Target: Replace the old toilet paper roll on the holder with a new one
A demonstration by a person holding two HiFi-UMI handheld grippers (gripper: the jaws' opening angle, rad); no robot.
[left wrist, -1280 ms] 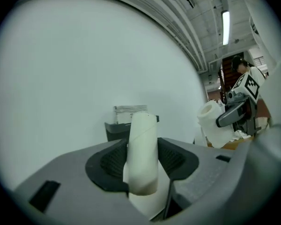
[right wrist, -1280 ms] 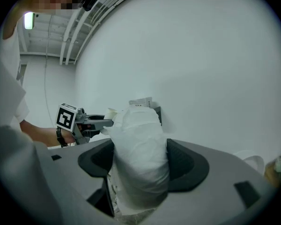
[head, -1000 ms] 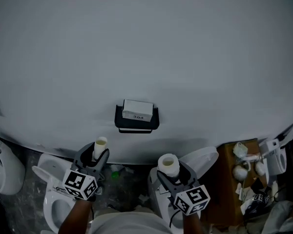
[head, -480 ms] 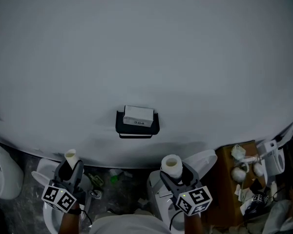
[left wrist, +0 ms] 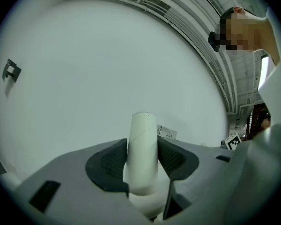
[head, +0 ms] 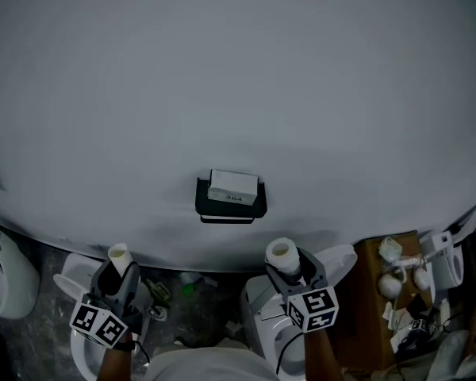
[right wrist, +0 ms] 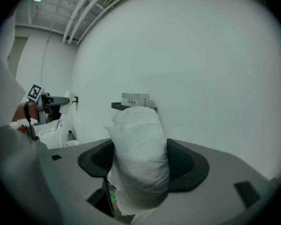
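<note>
A black holder [head: 231, 209] hangs on the white wall with a small white box [head: 233, 187] on top; no roll shows on it. My left gripper [head: 119, 274] is shut on a bare cardboard tube [head: 119, 254], low and to the left of the holder. In the left gripper view the tube [left wrist: 142, 144] stands upright between the pads. My right gripper [head: 289, 267] is shut on a full white paper roll [head: 282, 253], just below and right of the holder. In the right gripper view the roll [right wrist: 140, 144] sits in front of the holder [right wrist: 118, 106].
White toilets [head: 86, 324] stand on the floor below both grippers, and a urinal [head: 4, 276] is at far left. A wooden stand [head: 381, 288] with white clutter sits at the right. The wall [head: 238, 86] fills the upper view.
The left gripper has carried the tube leftward, away from the holder, then stopped. The right gripper has edged up toward the holder with the roll.
</note>
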